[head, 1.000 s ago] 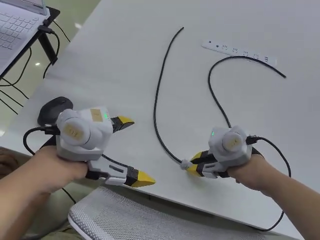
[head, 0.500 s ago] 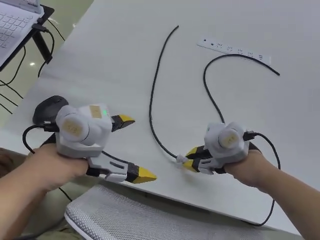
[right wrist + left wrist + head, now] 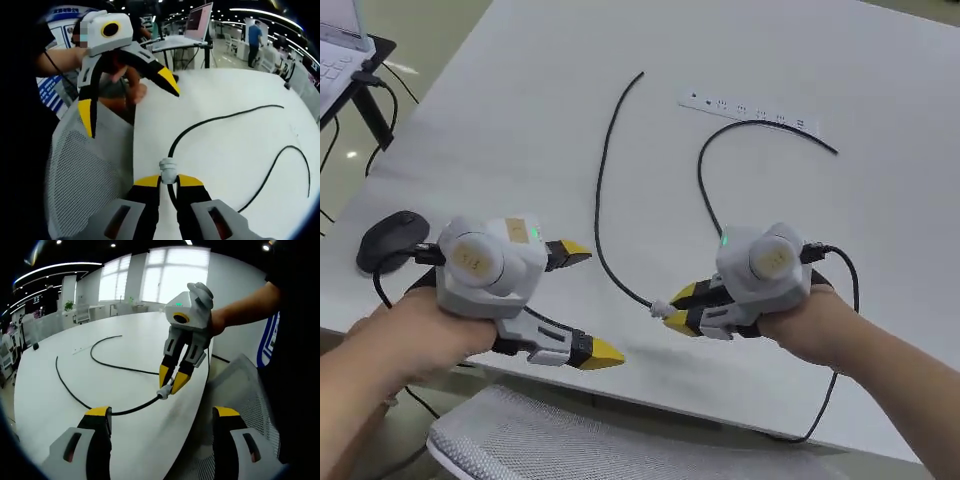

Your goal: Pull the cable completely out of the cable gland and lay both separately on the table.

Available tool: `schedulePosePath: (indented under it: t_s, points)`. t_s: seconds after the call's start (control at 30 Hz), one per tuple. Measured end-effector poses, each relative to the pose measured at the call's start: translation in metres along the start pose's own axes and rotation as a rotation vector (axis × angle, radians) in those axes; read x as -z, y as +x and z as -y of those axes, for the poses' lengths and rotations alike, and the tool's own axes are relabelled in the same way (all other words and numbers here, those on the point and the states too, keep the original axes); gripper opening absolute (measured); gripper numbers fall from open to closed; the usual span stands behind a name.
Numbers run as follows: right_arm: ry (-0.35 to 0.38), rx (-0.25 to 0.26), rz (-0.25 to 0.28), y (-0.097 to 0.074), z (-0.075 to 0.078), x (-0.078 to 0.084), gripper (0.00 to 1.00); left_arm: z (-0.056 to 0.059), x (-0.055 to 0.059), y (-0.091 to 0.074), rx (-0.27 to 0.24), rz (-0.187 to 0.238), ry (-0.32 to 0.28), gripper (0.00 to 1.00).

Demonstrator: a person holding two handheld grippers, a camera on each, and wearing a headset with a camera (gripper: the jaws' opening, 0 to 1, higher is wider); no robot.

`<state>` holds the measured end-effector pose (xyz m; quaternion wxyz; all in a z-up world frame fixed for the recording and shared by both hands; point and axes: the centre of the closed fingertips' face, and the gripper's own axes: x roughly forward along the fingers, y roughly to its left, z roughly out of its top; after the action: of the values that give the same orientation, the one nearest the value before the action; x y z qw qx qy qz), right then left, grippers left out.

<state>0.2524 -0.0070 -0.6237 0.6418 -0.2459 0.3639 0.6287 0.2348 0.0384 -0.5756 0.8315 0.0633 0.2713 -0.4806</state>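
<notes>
The right gripper [image 3: 665, 306] is clenched on the white cable gland [image 3: 660, 308] close to the near edge of the table [image 3: 500, 120], and the black cable [image 3: 601, 190] threaded in it runs across bare tabletop toward the far side. The left gripper [image 3: 603, 302] hangs released, jaws spread wide, at that near edge above a mesh chair [image 3: 520, 440], near the gland but apart from it. A second black run [image 3: 705, 190] curves from beside the power strip [image 3: 748, 111] to behind the right gripper, possibly the same cable's other end.
</notes>
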Motion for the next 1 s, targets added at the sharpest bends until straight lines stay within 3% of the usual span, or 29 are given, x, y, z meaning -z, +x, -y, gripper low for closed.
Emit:
schedulePosePath:
  t_s: [0.13,0.47,0.57,0.63,0.8,1.0]
  points:
    - [-0.046,0.008,-0.005,-0.015,-0.006,-0.013,0.06,0.001,-0.015,0.005,0.021,0.029,0.010,0.80]
    - [-0.169,0.034,0.010,-0.051,-0.017,-0.044,0.06,0.004,-0.036,0.017,0.063,0.073,0.020,0.76]
    - [-0.205,0.044,0.026,-0.061,-0.021,-0.052,0.06,0.007,-0.047,0.018,0.091,0.117,0.001,0.71]
    - [-0.221,0.049,0.029,-0.065,-0.022,-0.053,0.06,0.008,-0.051,0.018,0.101,0.140,-0.015,0.68]
    - [-0.260,0.055,0.022,-0.070,-0.027,-0.053,0.06,0.011,-0.053,0.019,0.124,0.150,-0.021,0.61]
    - [-0.277,0.047,0.035,-0.074,-0.028,-0.051,0.06,0.024,-0.059,0.017,0.197,0.184,-0.011,0.39]
